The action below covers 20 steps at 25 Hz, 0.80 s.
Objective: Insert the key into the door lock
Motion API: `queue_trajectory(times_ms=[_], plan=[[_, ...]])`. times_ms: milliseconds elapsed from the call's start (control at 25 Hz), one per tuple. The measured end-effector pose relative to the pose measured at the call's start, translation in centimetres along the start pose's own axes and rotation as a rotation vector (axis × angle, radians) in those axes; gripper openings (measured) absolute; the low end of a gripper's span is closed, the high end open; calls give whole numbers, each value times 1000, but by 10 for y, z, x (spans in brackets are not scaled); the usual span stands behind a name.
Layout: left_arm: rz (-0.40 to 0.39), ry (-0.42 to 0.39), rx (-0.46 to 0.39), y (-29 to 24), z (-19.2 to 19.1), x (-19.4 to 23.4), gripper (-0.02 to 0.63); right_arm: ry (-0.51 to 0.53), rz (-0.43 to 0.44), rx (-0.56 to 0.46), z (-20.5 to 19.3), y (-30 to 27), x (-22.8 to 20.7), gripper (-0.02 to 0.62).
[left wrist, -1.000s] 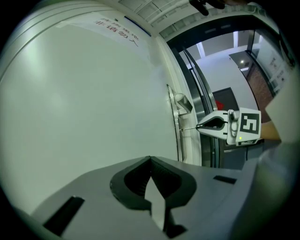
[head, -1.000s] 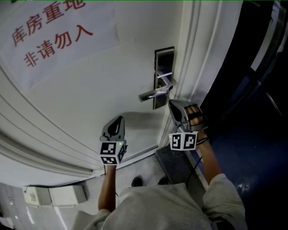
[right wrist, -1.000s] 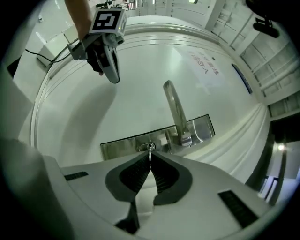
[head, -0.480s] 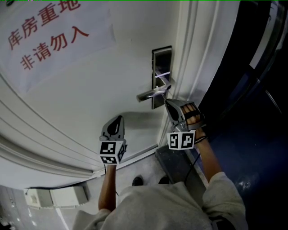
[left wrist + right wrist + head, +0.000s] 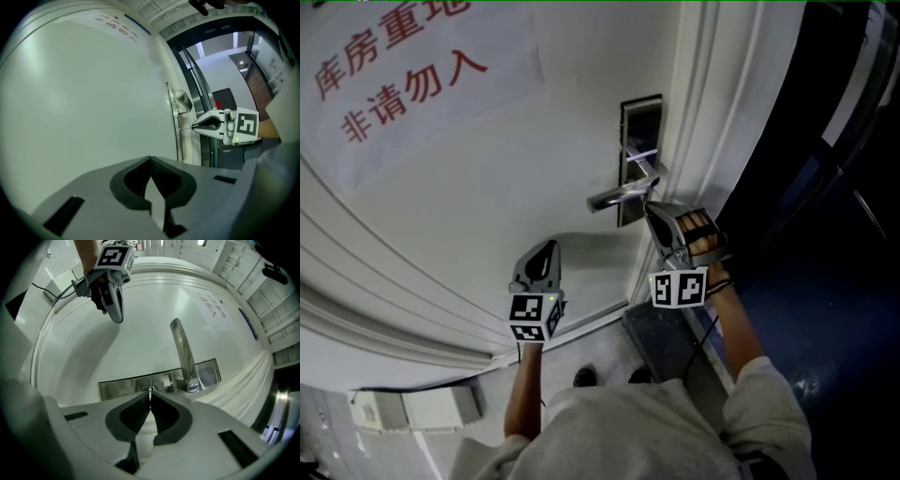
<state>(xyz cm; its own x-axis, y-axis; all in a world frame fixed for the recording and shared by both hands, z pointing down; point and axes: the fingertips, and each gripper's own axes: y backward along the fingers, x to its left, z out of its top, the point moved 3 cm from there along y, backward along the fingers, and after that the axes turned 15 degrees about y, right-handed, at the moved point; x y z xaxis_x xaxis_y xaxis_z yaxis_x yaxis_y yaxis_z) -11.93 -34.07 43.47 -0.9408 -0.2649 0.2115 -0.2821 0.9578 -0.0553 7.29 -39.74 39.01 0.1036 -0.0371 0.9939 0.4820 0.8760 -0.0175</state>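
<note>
Key: small silver metal key, long axis level, tip aimed straight at the door's steel lock plate, right by the keyhole beside the lever handle
Right claw: right gripper pinching the key
Left claw: left gripper pressed together, nothing in it, close to the white door

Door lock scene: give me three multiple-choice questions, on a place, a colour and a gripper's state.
1. Where is the right gripper?
A. at the lock plate, beside the lever handle
B. on the sign
C. on the floor

2. The sign's characters are:
A. blue
B. red
C. black

3. The left gripper has its jaws:
A. gripping the handle
B. wide apart
C. together, empty

Answers: A, its key is at the plate; B, red print on white paper; C, tips meet, nothing between.
</note>
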Motion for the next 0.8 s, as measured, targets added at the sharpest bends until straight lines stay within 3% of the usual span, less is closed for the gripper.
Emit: queue_trajectory(times_ms=[800], plan=[[-5, 6, -1, -1, -1, 0, 17, 64, 2, 23, 0, -18, 0, 29]])
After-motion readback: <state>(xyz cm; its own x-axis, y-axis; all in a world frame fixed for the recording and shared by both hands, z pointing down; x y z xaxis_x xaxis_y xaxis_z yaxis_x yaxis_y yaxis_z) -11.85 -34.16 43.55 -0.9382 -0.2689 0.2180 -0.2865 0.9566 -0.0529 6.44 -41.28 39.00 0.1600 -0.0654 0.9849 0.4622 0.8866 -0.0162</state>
